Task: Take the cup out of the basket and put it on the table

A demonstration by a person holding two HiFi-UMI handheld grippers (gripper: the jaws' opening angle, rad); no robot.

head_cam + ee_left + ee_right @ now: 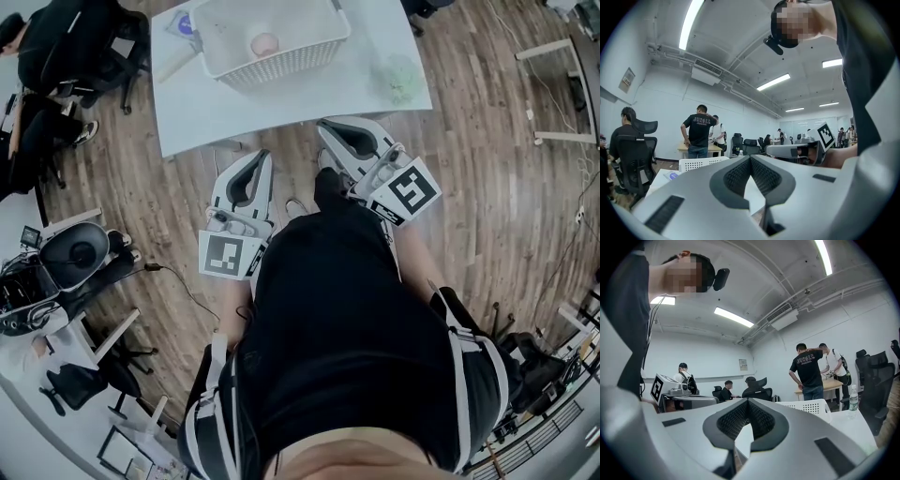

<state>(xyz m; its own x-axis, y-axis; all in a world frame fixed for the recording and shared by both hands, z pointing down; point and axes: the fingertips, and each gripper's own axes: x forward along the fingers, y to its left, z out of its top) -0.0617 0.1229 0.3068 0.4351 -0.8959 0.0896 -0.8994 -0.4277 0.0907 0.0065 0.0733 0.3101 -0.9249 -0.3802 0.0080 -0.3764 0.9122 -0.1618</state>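
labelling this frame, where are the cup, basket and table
cup point(265, 43), head view, its visible middle
basket point(281, 69), head view, its near wall
table point(197, 112), head view, bare top in front of the basket

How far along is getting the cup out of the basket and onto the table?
Done: nothing yet; the cup sits in the basket on the table. In hand: nothing; the left gripper and right gripper are shut and empty at the table's near edge. Left: reach in, grip the cup, set it down.
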